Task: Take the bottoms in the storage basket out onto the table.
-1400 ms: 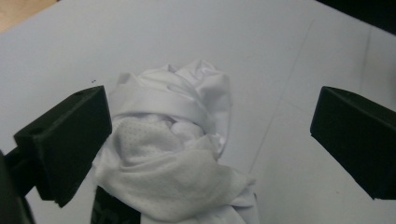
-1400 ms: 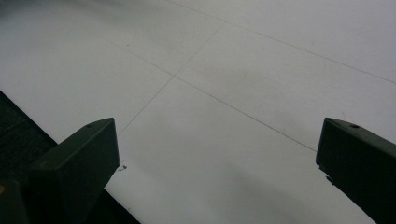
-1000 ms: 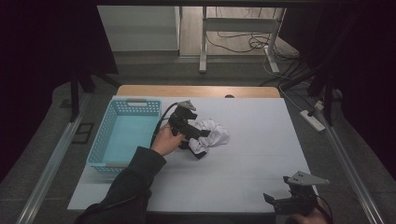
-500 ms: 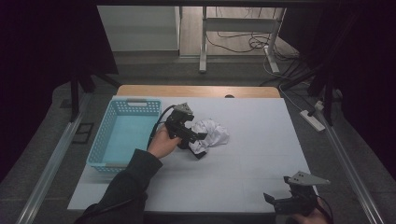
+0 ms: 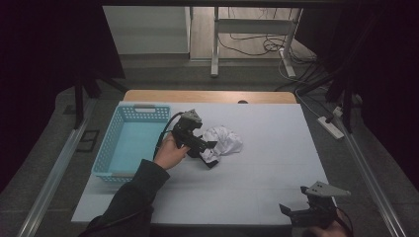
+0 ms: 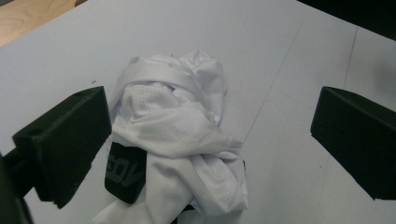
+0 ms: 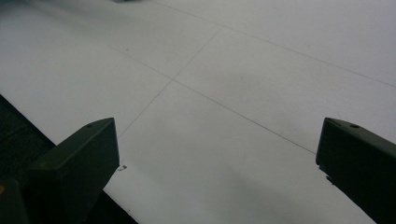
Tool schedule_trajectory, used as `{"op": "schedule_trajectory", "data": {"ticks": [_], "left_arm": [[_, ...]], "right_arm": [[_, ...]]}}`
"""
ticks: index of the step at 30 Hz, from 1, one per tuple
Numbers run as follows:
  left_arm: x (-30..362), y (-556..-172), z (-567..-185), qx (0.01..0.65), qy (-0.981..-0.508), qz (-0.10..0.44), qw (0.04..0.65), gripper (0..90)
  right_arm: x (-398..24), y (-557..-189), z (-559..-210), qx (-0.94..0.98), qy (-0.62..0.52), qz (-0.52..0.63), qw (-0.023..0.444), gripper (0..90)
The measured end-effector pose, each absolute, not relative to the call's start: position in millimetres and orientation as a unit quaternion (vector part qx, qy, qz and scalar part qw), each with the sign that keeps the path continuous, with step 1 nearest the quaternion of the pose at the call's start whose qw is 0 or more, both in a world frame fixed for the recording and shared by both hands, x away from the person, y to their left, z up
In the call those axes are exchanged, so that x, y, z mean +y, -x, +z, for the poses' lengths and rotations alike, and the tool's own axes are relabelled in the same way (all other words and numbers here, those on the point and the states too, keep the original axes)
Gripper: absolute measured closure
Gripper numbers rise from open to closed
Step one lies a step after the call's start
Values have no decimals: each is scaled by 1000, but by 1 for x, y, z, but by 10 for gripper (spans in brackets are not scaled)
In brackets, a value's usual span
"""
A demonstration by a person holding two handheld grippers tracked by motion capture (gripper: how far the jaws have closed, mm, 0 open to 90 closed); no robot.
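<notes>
A crumpled white garment (image 5: 225, 140) with a black label patch lies near the middle of the white table (image 5: 276, 163). In the left gripper view the garment (image 6: 180, 140) sits between and just beyond the wide-apart jaws. My left gripper (image 5: 207, 153) is open, hovering at the garment's left side, held by a hand in a dark sleeve. My right gripper (image 5: 296, 213) is open at the table's front right edge, with bare table under it (image 7: 219, 154).
A light blue plastic basket (image 5: 129, 143) stands at the table's left, with nothing seen inside. A wooden strip (image 5: 207, 96) runs along the far edge. A power strip (image 5: 330, 126) and cables lie on the floor to the right.
My left gripper has shifted slightly down and toward the garment. The right gripper has stayed in place.
</notes>
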State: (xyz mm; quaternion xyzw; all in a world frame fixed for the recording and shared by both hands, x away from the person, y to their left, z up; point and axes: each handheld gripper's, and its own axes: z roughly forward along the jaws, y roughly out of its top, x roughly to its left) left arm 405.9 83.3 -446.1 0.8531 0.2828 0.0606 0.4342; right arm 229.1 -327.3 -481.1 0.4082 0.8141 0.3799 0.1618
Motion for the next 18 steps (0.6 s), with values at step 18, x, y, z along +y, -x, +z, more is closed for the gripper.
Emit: {"op": "schedule_trajectory", "data": {"ticks": [18], "left_arm": [[92, -390, -448, 277, -858, 65, 427, 0]], "right_arm": [[-328, -229, -481, 813, -405, 385, 162, 0]]}}
